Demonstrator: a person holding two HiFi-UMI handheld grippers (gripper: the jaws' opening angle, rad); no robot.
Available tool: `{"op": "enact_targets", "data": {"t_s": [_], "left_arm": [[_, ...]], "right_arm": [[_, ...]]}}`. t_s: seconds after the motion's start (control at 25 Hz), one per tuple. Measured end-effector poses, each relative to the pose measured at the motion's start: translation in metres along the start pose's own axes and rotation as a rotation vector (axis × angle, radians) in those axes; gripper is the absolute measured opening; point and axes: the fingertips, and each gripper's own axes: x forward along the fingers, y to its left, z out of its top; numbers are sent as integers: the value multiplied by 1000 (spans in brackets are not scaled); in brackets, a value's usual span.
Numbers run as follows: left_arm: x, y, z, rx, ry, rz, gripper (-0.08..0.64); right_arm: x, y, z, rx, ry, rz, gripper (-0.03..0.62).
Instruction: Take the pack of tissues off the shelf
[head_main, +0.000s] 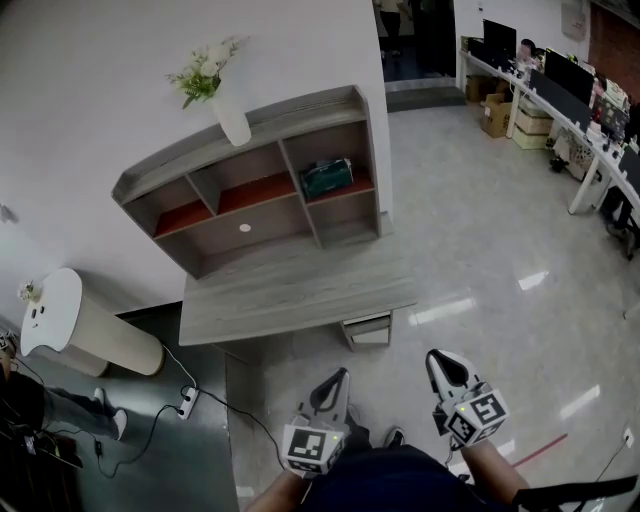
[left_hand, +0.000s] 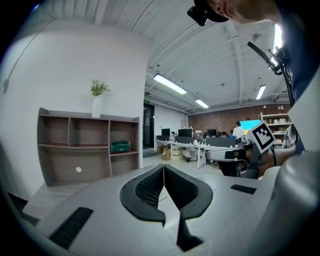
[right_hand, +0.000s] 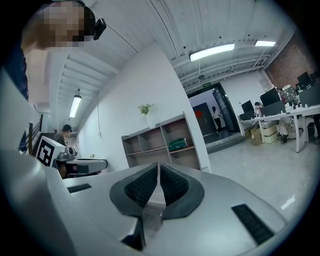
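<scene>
Green tissue pack sits in the shelf's upper right compartment, well ahead of both grippers, untouched. Left gripper and right gripper have their jaws pressed together, nothing held, with the table between them and the shelf. Judging progress: nothing done yet; approach, opening, grasp and pull-out all remain.

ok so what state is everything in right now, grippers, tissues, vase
left gripper: shut, empty, short of the desk
right gripper: shut, empty
pack of tissues: lying in the upper right compartment of the shelf, untouched
vase of flowers: upright on the shelf top
</scene>
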Motion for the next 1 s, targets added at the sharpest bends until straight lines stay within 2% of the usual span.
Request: {"op": "enact_targets", "data": {"t_s": [0.4,0.6,0.72,1.0], "left_arm": [[59,25,7,6,-8,-78,17],[90,61,24,0,-61,-105,17],[107,87,25,19,-36,-122,17],[134,145,16,-8,-16,-139,17]], "right_arm": [[41,-36,5,-1,16,-74,25],[80,-50,16,-2,6,-120,25],[105,-54,21,2,1,-139,25],[154,-57,22,17,7,-188,25]]}}
